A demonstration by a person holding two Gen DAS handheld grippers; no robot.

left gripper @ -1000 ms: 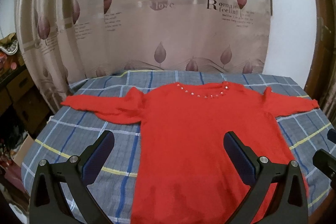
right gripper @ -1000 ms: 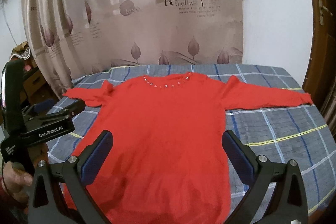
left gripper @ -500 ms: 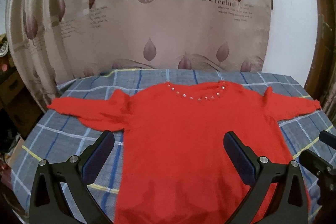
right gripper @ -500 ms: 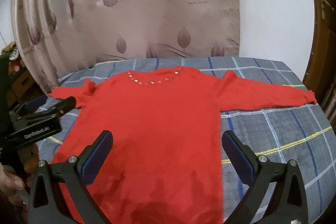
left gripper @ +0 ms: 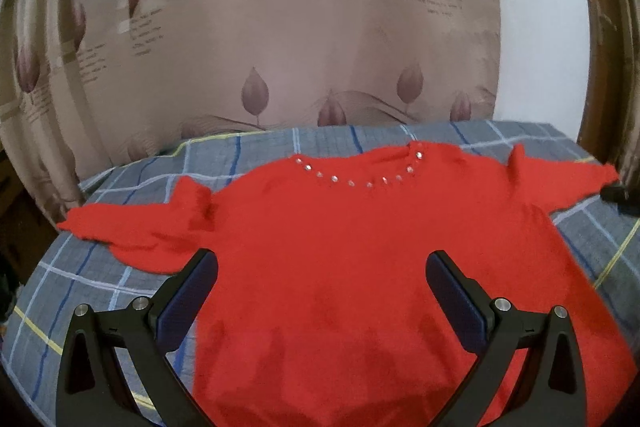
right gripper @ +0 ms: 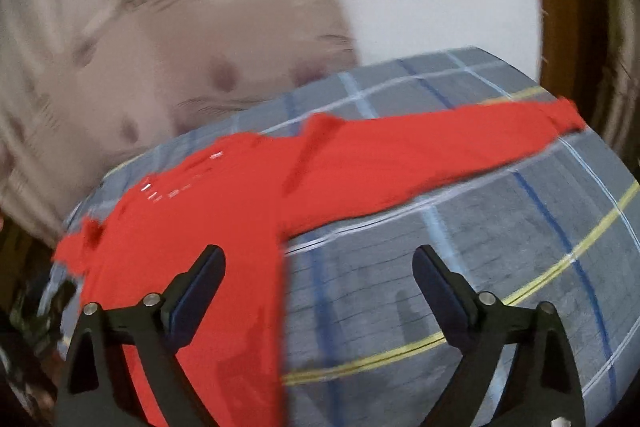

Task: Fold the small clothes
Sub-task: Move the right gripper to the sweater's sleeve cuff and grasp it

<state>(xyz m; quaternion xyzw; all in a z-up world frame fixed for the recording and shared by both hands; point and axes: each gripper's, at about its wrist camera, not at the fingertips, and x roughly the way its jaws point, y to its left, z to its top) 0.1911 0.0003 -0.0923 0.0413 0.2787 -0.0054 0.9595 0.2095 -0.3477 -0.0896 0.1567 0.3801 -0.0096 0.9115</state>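
red sweater (left gripper: 360, 247) spread flat on the checked bed (right gripper: 460, 267), ready for folding

left gripper (left gripper: 320, 291) hovers over the body, jaws spread and empty; right gripper (right gripper: 318, 285) straddles the side seam below the outstretched sleeve (right gripper: 440, 151), jaws closing with nothing pinched yet; sleeves lie out wide, likely so each folds inward first
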